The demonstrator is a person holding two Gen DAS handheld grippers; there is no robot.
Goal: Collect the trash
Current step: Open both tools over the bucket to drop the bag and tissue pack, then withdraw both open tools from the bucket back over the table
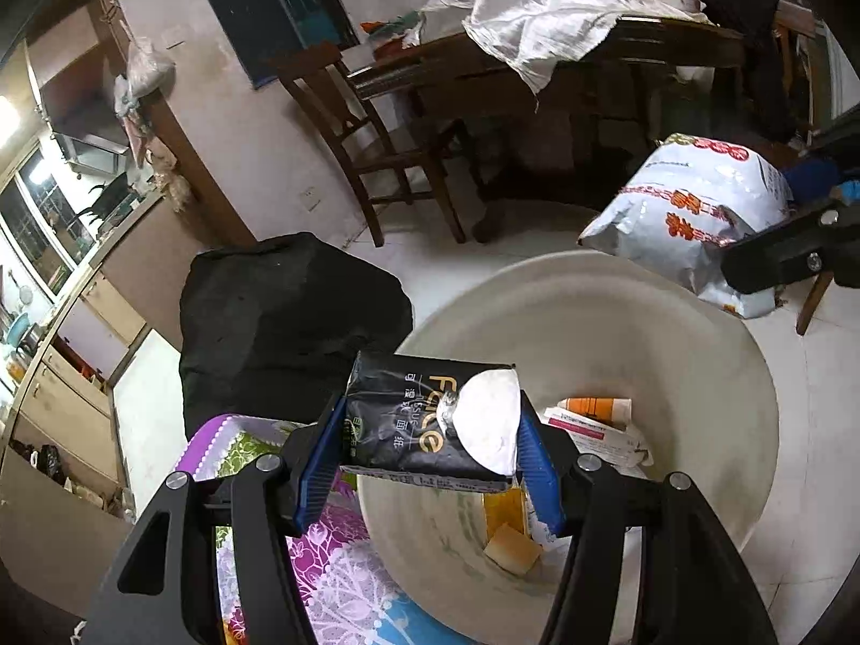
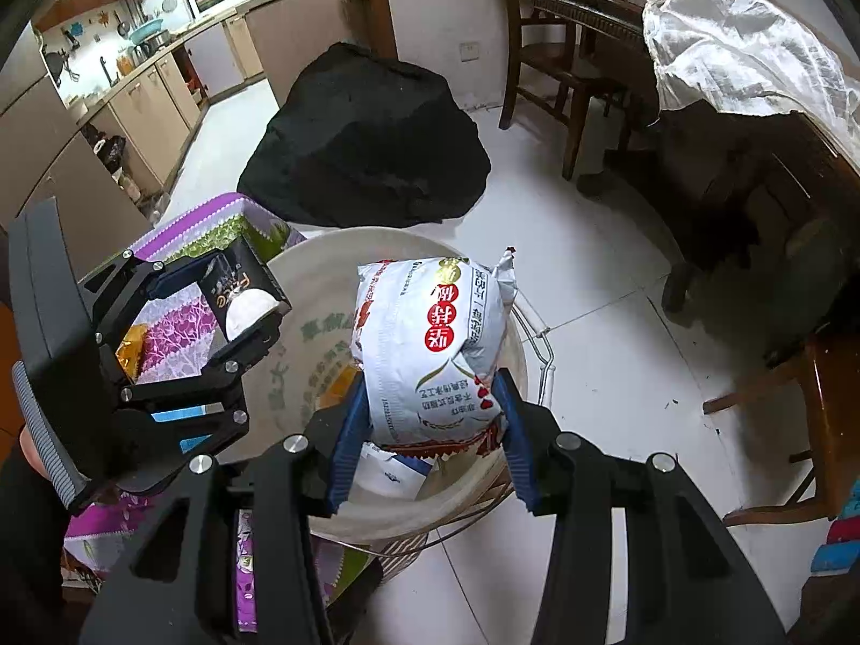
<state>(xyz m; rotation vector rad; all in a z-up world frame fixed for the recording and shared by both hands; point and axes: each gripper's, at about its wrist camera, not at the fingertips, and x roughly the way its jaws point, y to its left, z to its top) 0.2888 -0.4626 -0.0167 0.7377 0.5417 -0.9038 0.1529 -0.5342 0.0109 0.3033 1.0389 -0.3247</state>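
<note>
The left tool (image 1: 430, 430) is clamped on a black tissue pack (image 1: 424, 419) above the near rim of the white bucket (image 1: 618, 312), and the right tool (image 2: 430, 414) is clamped on a white printed bag (image 2: 430, 344) over the bucket's mouth; both look light, soft and crushable with slick film skins, so a squeeze across the middle, as now, seems the safest hold. The left wrist view shows the trash already at the bucket's bottom, an orange tube (image 1: 594, 408) and a yellowish sponge (image 1: 513, 548), while the right wrist view shows the wire handle (image 2: 537, 344) and green lettering on the bucket wall.
</note>
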